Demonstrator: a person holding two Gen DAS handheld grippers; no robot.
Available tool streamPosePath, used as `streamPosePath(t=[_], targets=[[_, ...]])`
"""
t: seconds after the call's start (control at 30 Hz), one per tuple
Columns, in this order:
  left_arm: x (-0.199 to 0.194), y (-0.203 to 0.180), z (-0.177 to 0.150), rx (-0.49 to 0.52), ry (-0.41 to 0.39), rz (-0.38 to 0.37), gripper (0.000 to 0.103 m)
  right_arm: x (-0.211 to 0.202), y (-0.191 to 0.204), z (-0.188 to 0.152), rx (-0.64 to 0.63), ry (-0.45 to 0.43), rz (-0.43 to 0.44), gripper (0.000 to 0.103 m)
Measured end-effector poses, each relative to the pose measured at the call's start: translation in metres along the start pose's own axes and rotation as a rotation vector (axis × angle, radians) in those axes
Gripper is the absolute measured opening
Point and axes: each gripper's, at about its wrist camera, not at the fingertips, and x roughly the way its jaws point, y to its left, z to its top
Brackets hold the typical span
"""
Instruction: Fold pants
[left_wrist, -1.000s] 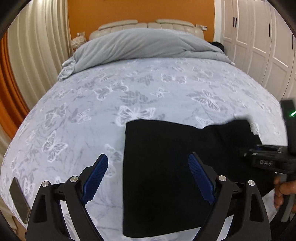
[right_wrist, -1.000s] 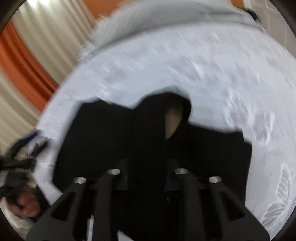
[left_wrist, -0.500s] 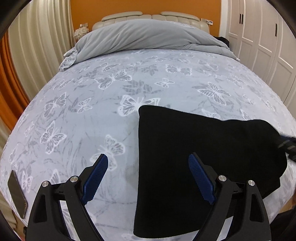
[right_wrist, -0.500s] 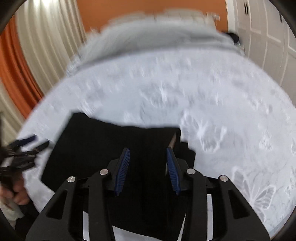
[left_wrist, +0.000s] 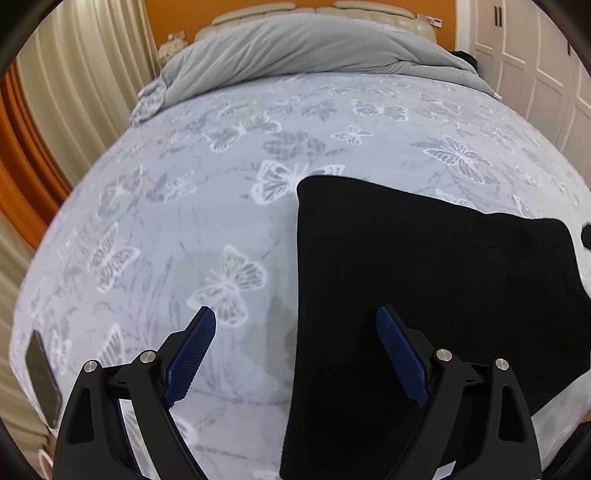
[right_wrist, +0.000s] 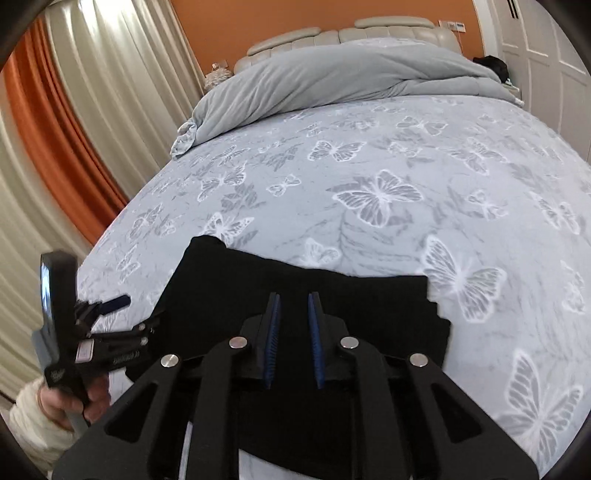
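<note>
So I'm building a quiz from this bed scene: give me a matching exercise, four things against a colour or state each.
Things:
1. pants
2. left tool
3. duvet
4. sheet

Colour or state:
A. plain grey, bunched by the headboard
B. black, lying folded
C. pale blue with butterflies
D. wide open, holding nothing

Pairs: 1-B, 2-D, 3-A, 4-C
</note>
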Motion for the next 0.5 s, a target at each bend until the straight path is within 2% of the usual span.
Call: streamPosePath(t=[0.1, 0.2, 0.3, 0.37, 0.43, 0.47, 0.5], targets=[[0.0, 0.0, 0.0, -0.002, -0.004, 0.004, 0.086, 0.059, -0.022, -0.001, 0.038, 0.168, -0.141, 0.012], [-0.001, -0.002, 0.0, 0.004, -0.01, 0.006, 0.086, 0.052, -0.025, 0.008, 0.124, 0.115, -0.104, 0.017], [-0.003, -0.002, -0.001, 0.007, -0.006, -0.003, 0.086, 0.017, -0.002, 0.012, 0.023, 0.026, -0.108, 0.017], [-0.006, -0.003, -0.001, 0.013, -0.009, -0.016, 0.086, 0.01, 0.001, 0.0, -0.017, 0.053, -0.111, 0.017], [-0.008, -0.006, -0.002, 0.023, -0.016, -0.018, 0.086, 0.028, -0.008, -0.02, -0.023, 0.159, -0.158, 0.017], [-0.01, -0.007, -0.002, 0.03, -0.02, -0.021, 0.086, 0.036, -0.014, -0.03, -0.029, 0.18, -0.158, 0.017], [-0.011, -0.008, -0.003, 0.033, -0.019, -0.025, 0.086, 0.031, -0.014, -0.03, -0.038, 0.148, -0.148, 0.017]])
